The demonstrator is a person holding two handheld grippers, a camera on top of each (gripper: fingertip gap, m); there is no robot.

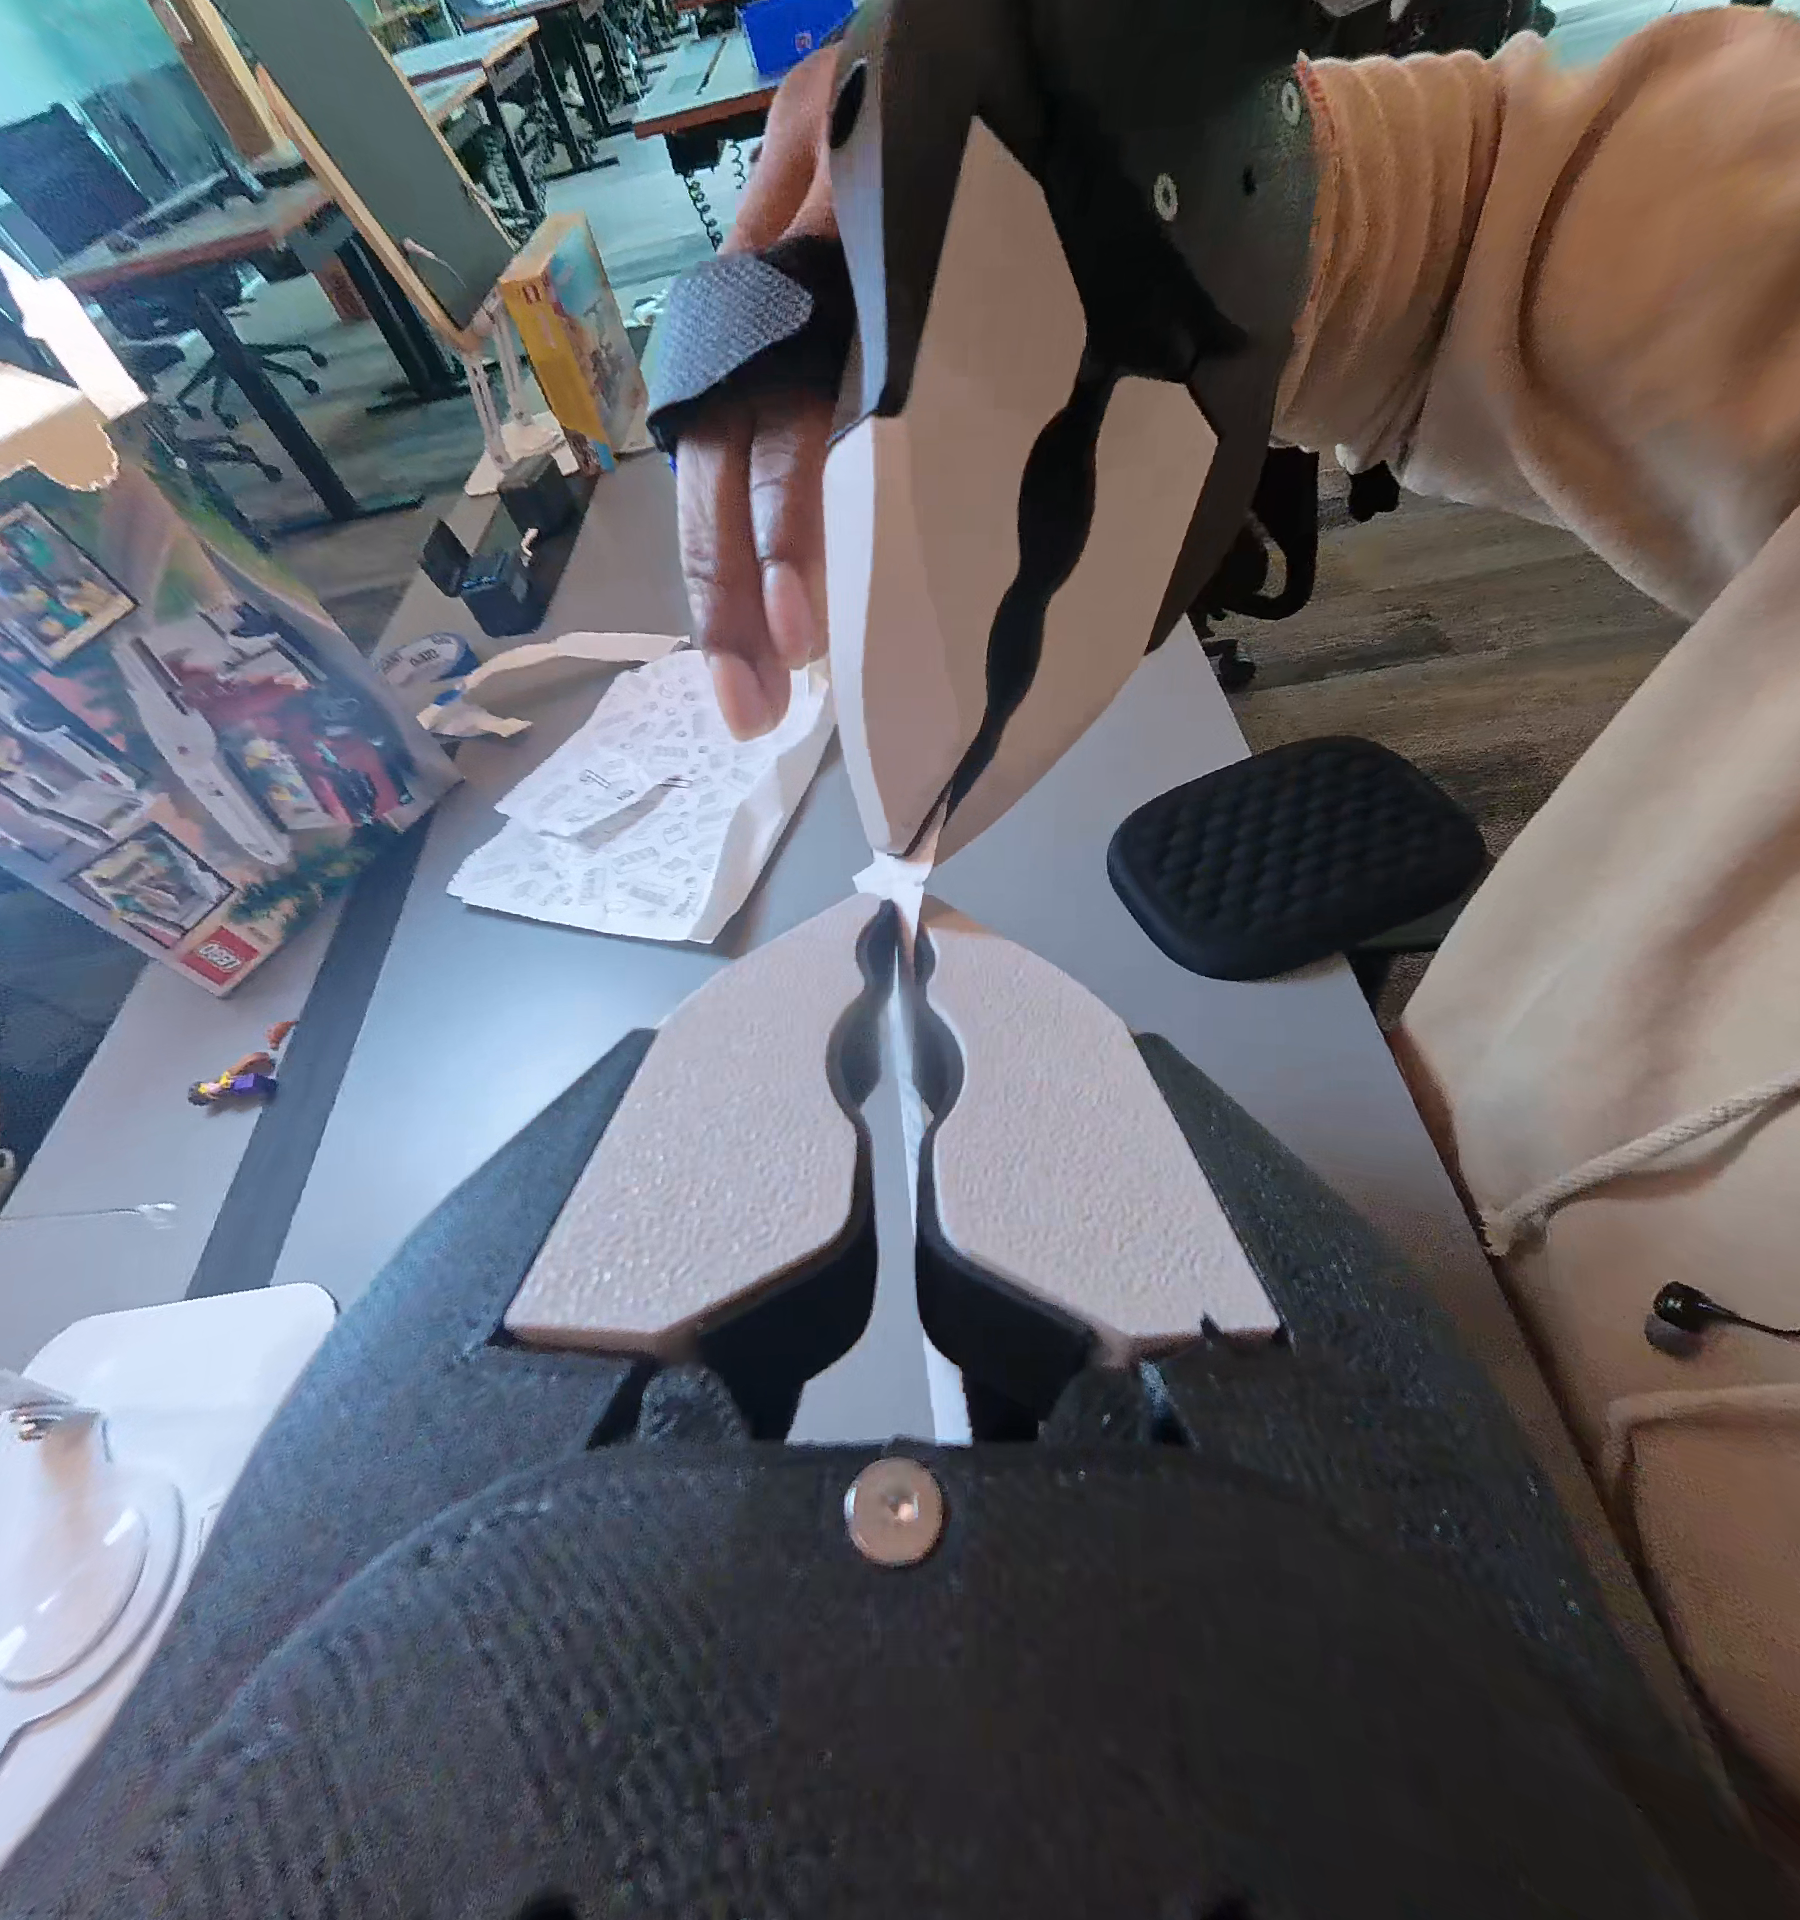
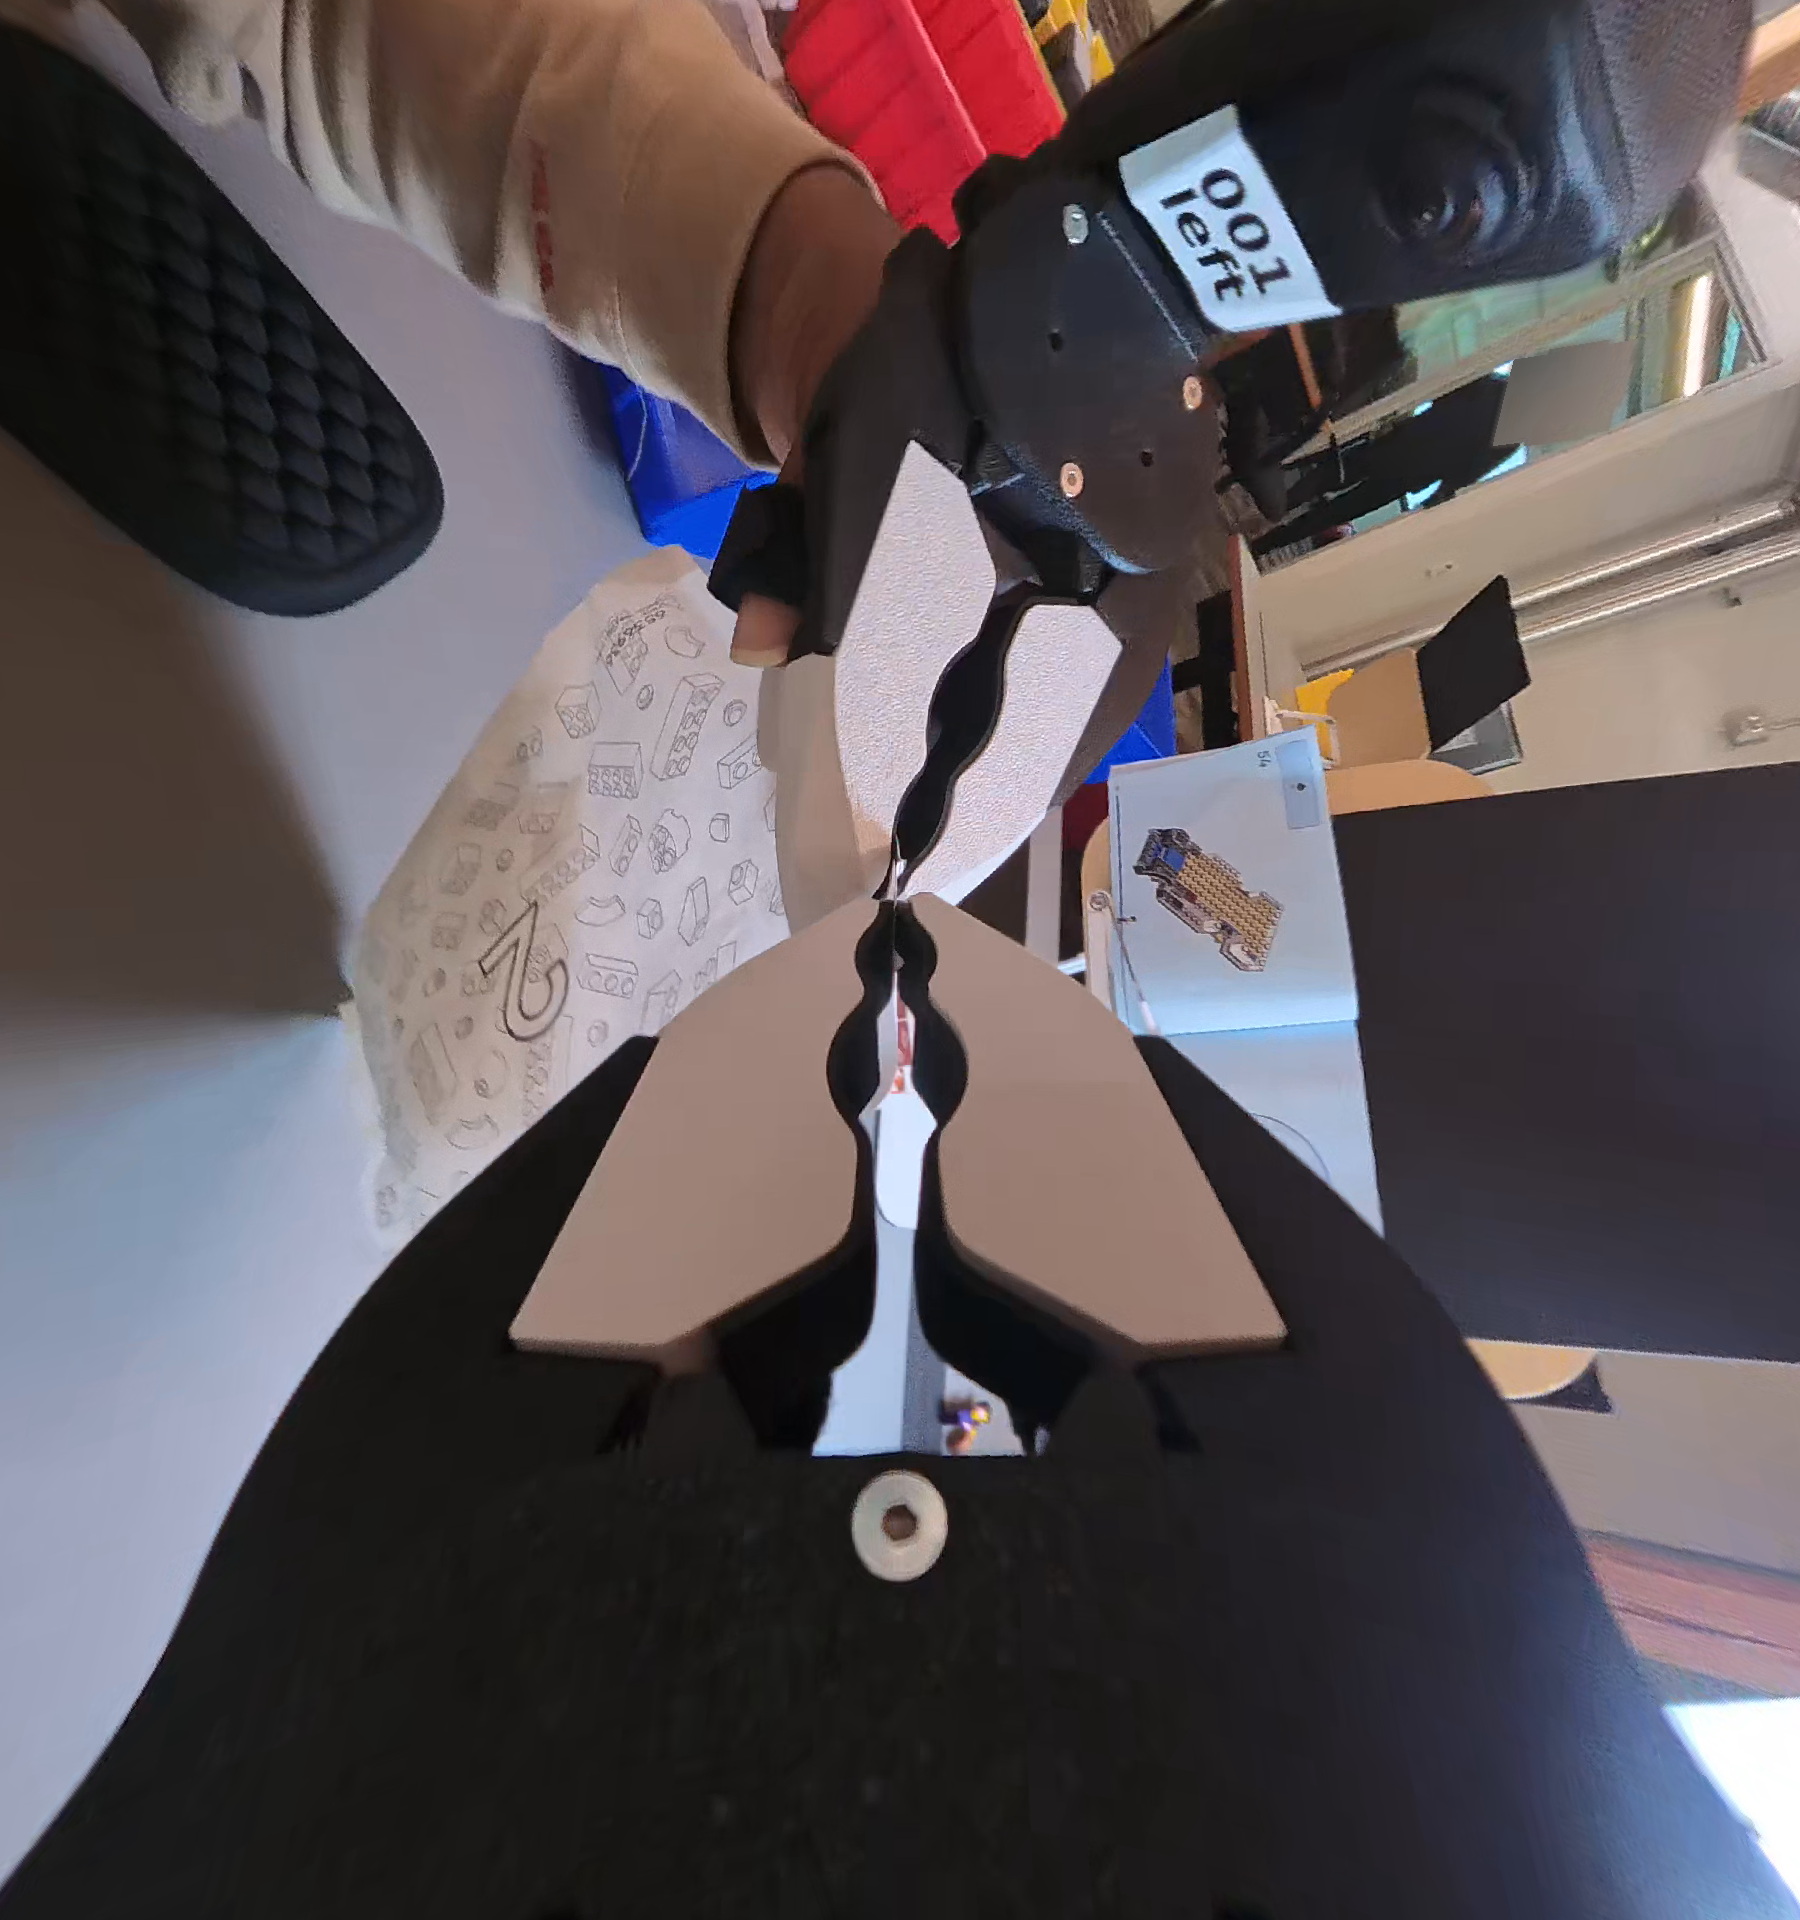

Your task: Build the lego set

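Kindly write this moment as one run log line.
left gripper: shut on white paper bag | right gripper: shut on same bag, tips facing | grey table below

The left gripper (image 1: 901,914) and the right gripper (image 2: 894,914) meet tip to tip above the table's edge. Both have their fingers squeezed together on one thin white strip (image 1: 891,883). A hand (image 1: 761,499) holds the right one.

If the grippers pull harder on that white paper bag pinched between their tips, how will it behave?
The paper bag looks thin and floppy: it crumples into a small twist between the left gripper and right gripper. It probably tears rather than stretches. It seems very light, likely fluttering if released.
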